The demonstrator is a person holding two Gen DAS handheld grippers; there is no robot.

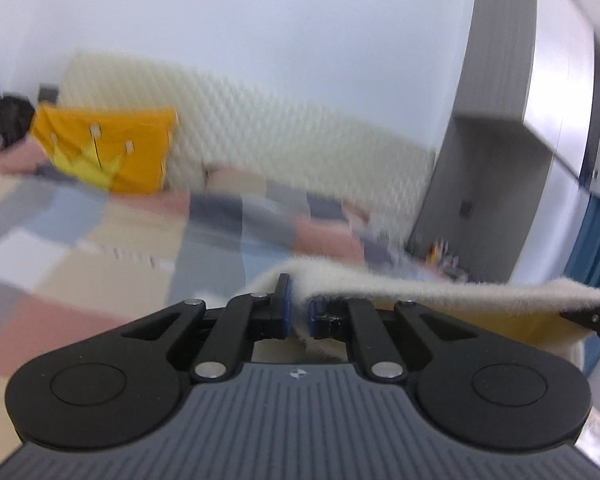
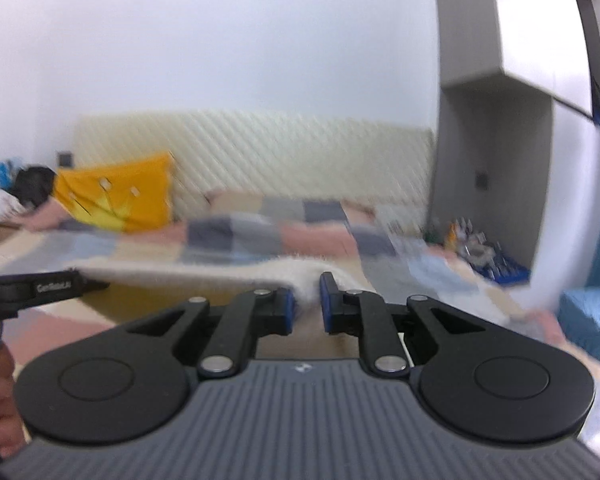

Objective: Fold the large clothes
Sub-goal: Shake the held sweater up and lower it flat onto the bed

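A cream fleece garment with a yellow lining [image 1: 440,292] is stretched between both grippers, lifted above the bed. My left gripper [image 1: 299,312] is shut on one end of its fuzzy edge. My right gripper [image 2: 307,304] is shut on the other end of the fleece garment [image 2: 204,270]. The edge runs taut from one gripper to the other. The right gripper's tip shows at the right edge of the left wrist view [image 1: 592,316]; the left gripper's body shows at the left of the right wrist view [image 2: 32,288]. Both views are motion-blurred.
A bed with a patchwork quilt [image 1: 100,240] lies below and ahead. A yellow pillow [image 1: 112,148] leans on the cream padded headboard [image 1: 280,132]. A grey wardrobe [image 2: 500,80] and a nook with small items [image 2: 480,256] stand at the right.
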